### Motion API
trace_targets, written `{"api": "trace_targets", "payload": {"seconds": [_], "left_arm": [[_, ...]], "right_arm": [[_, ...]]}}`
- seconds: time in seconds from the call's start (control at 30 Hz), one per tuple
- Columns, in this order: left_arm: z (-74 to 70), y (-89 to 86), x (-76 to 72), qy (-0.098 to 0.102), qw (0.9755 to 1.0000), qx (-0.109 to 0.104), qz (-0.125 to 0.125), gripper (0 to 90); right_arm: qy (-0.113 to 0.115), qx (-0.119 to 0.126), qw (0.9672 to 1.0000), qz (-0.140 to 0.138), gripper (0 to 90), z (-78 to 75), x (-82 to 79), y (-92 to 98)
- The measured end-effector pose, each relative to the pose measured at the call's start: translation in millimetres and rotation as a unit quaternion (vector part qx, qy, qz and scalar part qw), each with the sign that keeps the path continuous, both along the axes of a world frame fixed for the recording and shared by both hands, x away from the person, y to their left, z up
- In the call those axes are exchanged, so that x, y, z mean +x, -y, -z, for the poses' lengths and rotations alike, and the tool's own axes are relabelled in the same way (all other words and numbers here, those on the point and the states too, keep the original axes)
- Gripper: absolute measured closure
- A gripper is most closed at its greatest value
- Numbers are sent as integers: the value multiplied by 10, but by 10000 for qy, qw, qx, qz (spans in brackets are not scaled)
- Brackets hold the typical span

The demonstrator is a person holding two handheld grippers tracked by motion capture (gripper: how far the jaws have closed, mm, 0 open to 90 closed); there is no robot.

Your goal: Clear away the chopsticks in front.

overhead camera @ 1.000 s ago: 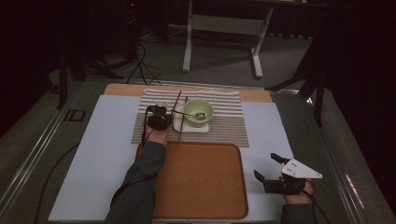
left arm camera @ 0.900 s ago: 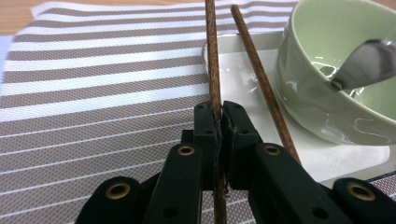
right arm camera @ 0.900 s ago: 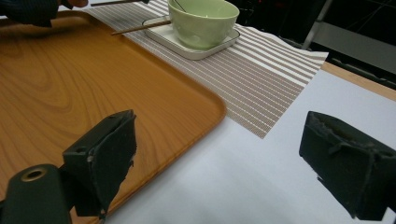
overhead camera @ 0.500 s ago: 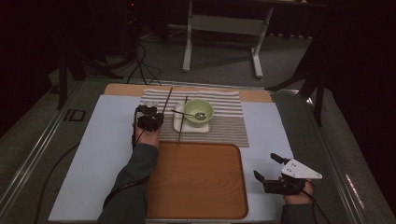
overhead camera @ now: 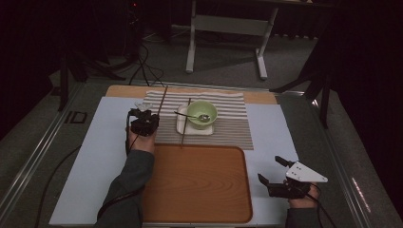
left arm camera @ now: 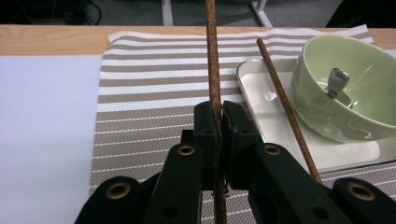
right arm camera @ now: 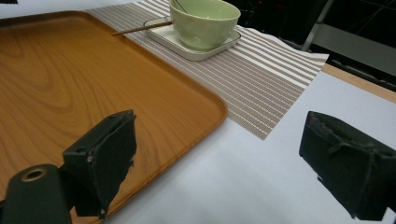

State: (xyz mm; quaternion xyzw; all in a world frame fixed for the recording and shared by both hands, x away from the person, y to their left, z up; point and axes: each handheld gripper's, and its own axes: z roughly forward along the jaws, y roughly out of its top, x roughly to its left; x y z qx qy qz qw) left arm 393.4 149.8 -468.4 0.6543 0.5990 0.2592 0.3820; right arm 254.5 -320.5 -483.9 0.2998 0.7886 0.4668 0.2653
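The left gripper (overhead camera: 144, 117) has its jaws pinched on one brown chopstick (left arm camera: 213, 60), which runs up between the pads and points away over the striped placemat (left arm camera: 149, 88). In the high view that chopstick (overhead camera: 162, 100) slants from the gripper toward the mat's far edge, at the mat's left side. The second chopstick (left arm camera: 286, 107) lies free, its far end resting across the white rectangular dish (left arm camera: 261, 100) and its near end reaching down onto the mat, just left of the pale green bowl (left arm camera: 348, 88). The bowl stands on that dish and holds a metal spoon (left arm camera: 337, 81), whose handle leans over the bowl's rim. The held chopstick seems to be lifted clear of the mat, though how far is hard to judge from these angles. The right gripper (overhead camera: 278, 176) rests low at the right near corner of the pale blue table cover (overhead camera: 95, 156), its jaws spread wide with nothing between them. In the right gripper view the wooden tray (right arm camera: 93, 84) sits just beside its pads, with the bowl (right arm camera: 204, 21) and dish farther off on the mat.
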Motion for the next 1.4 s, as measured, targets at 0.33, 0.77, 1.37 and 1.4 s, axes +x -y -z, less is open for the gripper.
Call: {"api": "trace_targets", "payload": {"seconds": [0.33,0.77,1.37,1.4], "left_arm": [[-130,-40,-137,162,9998,118,-57,861],[-239,-59,-442,291,9992,212,-197,861],[-241,24,-835,445,9986,193,-228,861],[-239,24,-851,453,9985,178,-238,861]], "right_arm": [[18,19,10000,10,106,-6,-8,5],[22,34,10000,-3,106,-6,-13,-7],[6,38,10000,-18,106,-5,-10,-10],[10,35,10000,-19,106,-5,-10,-10]]}}
